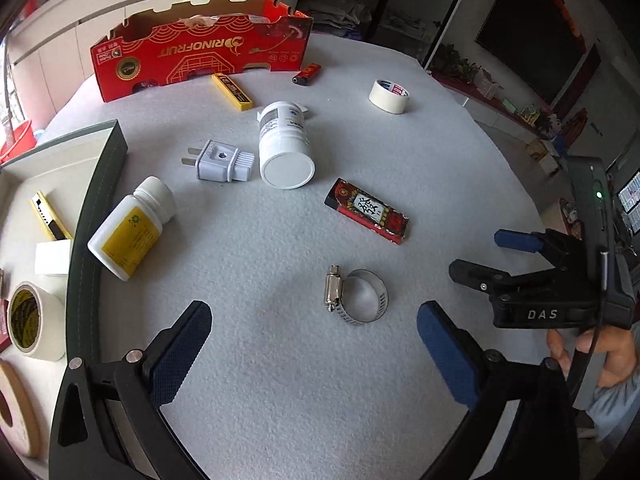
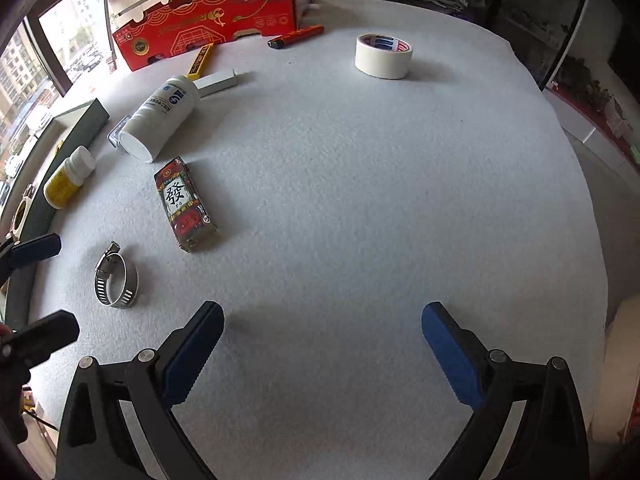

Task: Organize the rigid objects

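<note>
Metal hose clamp (image 1: 357, 297) lying low centre on the white counter (image 1: 280, 360), between the left gripper (image 1: 314, 334) jaws, wide open and empty, right gripper (image 2: 322, 338) jaws likewise spread over bare counter, green-walled tray (image 1: 96, 216) cut off at left edge, small box behind the white bottle (image 2: 160, 118) partly hidden.
</note>
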A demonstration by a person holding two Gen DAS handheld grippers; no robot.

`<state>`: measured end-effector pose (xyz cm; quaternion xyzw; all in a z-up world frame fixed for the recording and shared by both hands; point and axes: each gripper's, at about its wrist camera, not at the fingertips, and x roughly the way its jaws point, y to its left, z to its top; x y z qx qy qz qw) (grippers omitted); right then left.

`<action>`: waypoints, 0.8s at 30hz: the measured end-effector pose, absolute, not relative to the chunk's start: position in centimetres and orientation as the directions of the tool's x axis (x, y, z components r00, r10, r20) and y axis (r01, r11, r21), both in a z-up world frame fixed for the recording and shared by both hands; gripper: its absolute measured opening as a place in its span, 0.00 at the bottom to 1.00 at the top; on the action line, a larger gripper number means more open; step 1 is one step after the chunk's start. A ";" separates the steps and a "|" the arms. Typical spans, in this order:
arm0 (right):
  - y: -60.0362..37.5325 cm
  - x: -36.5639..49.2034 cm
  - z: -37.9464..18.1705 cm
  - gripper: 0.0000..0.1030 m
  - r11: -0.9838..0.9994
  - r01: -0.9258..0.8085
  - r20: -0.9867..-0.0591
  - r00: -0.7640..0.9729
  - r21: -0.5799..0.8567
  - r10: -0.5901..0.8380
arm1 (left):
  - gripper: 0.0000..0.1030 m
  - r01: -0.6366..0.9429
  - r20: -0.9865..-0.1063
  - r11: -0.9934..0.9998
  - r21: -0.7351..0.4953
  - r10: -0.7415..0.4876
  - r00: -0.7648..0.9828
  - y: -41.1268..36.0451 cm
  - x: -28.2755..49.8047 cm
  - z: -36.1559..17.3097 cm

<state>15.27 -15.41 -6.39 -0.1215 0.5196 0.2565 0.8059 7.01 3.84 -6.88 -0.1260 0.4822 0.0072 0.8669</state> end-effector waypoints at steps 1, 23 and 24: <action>-15.8 14.9 -6.3 0.97 0.840 -0.536 -0.893 0.333 0.084 0.302 | 1.00 -0.149 -0.844 0.964 -0.219 -0.111 0.525 3.9 7.3 -7.0; -17.9 14.5 -5.1 0.97 0.867 -0.489 -0.871 0.383 0.093 0.309 | 0.54 -0.153 -0.879 0.988 0.003 0.076 0.471 -1.4 9.7 -8.1; -17.6 14.6 -4.9 0.97 0.863 -0.496 -0.867 0.386 0.092 0.314 | 0.44 -0.151 -0.877 0.989 0.000 0.073 0.475 -1.3 9.4 -7.8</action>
